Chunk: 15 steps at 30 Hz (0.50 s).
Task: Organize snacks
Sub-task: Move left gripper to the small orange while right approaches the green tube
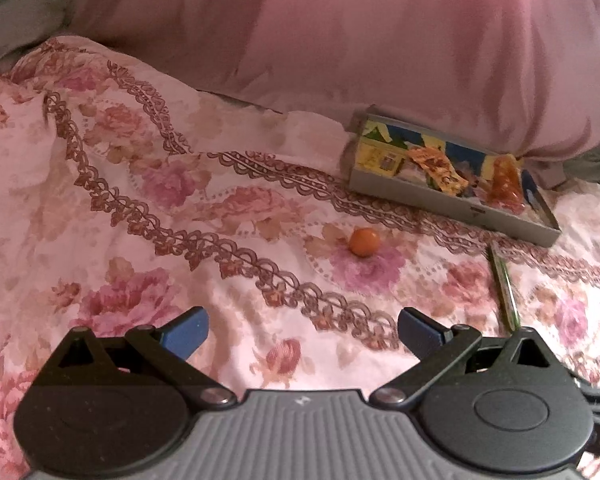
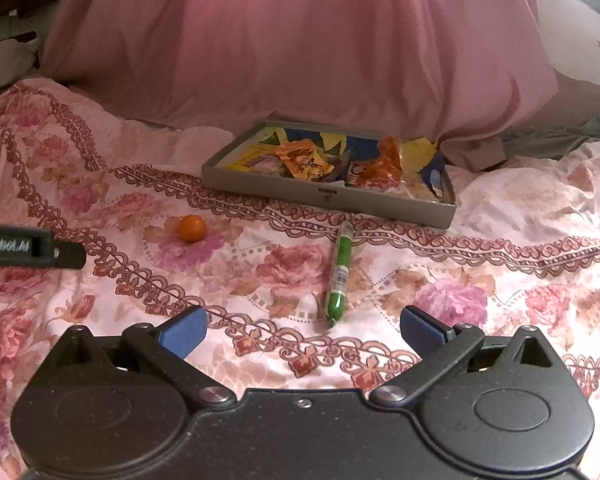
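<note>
Two grippers low over floral bedspread, left gripper spread, right gripper spread, both empty

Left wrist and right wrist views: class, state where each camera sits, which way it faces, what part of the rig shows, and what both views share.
Left wrist view: sits on the left gripper, low over the flowered bedspread, facing the pink pillow; its open blue fingers show.
Right wrist view: sits on the right gripper, facing the same way, more squarely at the tray; its open fingers and part of the left gripper at the left edge show.
Shared: tray of snacks, orange ball, green tube, pillow, bedspread.
</note>
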Each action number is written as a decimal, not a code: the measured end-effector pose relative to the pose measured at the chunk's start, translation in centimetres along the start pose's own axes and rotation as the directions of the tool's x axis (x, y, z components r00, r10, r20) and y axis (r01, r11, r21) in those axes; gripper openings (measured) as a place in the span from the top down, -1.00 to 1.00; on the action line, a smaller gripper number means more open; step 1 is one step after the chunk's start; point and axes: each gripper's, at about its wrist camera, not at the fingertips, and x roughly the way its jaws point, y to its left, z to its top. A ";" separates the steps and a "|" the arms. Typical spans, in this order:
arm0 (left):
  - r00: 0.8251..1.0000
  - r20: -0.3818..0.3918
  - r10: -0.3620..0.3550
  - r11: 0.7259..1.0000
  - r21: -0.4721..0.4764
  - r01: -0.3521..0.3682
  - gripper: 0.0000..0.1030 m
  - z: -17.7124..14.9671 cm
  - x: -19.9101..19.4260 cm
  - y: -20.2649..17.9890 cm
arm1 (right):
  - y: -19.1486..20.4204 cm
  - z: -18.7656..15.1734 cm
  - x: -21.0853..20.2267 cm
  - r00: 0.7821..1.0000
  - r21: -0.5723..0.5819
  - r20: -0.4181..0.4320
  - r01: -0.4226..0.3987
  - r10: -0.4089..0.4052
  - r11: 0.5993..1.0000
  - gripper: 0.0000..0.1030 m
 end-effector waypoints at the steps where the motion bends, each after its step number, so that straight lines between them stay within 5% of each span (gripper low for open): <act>1: 1.000 0.002 0.003 1.000 -0.003 -0.003 -0.99 0.3 0.4 0.0 | 0.0 0.1 0.3 1.000 -0.003 -0.003 -0.001 0.001 1.000 -0.99; 15: 0.999 0.042 0.022 0.997 0.072 -0.025 -0.99 3.3 7.3 -1.0 | -0.5 1.9 4.2 0.999 0.014 -0.010 0.033 -0.033 0.999 -0.99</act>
